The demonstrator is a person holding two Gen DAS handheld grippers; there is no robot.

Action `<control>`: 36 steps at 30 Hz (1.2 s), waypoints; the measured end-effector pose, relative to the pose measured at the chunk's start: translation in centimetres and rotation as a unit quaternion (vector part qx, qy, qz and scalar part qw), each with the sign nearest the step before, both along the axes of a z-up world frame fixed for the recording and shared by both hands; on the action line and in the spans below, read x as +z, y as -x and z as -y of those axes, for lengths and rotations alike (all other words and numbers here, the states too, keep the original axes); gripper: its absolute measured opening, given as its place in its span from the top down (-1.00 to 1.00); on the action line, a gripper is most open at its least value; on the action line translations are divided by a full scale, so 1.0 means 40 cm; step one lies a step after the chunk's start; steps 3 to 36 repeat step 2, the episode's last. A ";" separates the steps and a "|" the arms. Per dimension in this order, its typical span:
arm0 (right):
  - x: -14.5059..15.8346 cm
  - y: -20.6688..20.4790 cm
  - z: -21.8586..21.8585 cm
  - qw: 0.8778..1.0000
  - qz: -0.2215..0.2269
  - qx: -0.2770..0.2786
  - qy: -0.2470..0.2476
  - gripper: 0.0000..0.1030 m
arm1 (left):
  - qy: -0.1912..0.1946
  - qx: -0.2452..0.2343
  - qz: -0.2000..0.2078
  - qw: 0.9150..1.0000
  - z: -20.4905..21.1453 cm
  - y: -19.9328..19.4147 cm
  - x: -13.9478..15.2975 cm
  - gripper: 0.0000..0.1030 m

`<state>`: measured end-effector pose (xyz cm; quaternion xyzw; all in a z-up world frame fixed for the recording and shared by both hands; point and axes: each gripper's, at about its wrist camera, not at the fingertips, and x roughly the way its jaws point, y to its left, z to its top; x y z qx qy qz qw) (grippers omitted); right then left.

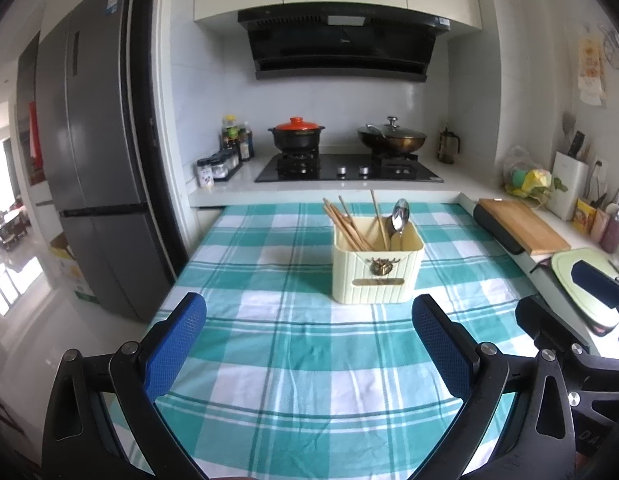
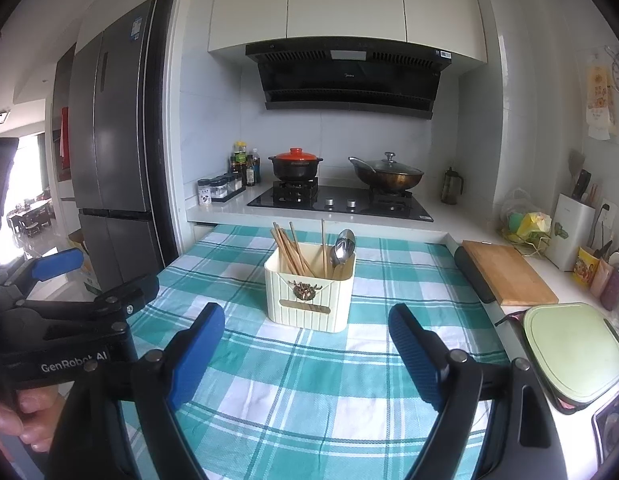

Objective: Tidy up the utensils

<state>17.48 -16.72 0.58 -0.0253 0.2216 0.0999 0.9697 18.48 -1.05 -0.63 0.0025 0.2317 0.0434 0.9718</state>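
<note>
A cream utensil holder (image 1: 377,276) (image 2: 309,300) stands upright on the teal checked tablecloth (image 1: 293,360) (image 2: 293,392). In it are wooden chopsticks (image 1: 349,224) (image 2: 289,248) and metal spoons (image 1: 400,214) (image 2: 344,246). My left gripper (image 1: 309,308) is open with nothing between its blue pads, short of the holder and slightly left of it. My right gripper (image 2: 306,309) is also open with nothing in it, just in front of the holder. Each gripper shows at the edge of the other's view: the left gripper (image 2: 97,276), the right gripper (image 1: 565,300). A hand (image 2: 25,416) grips the left handle.
A wooden cutting board (image 1: 521,224) (image 2: 505,272) and a pale green board (image 2: 573,348) lie on the counter to the right. Behind the cloth is a stove (image 1: 349,170) with two pots. A grey fridge (image 1: 93,168) stands past the table's left edge.
</note>
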 end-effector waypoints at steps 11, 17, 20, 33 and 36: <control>-0.003 -0.002 -0.003 1.000 -0.001 -0.001 0.000 -0.67 | -0.003 -0.005 0.000 1.000 0.000 -0.001 -0.002 -0.99; -0.003 -0.002 -0.003 1.000 -0.001 -0.001 0.000 -0.67 | -0.003 -0.005 0.000 1.000 0.000 -0.001 -0.002 -0.99; -0.003 -0.002 -0.003 1.000 -0.001 -0.001 0.000 -0.67 | -0.003 -0.005 0.000 1.000 0.000 -0.001 -0.002 -0.99; -0.003 -0.002 -0.003 1.000 -0.001 -0.001 0.000 -0.67 | -0.003 -0.005 0.000 1.000 0.000 -0.001 -0.002 -0.99; -0.003 -0.002 -0.003 1.000 -0.001 -0.001 0.000 -0.67 | -0.003 -0.005 0.000 1.000 0.000 -0.001 -0.002 -0.99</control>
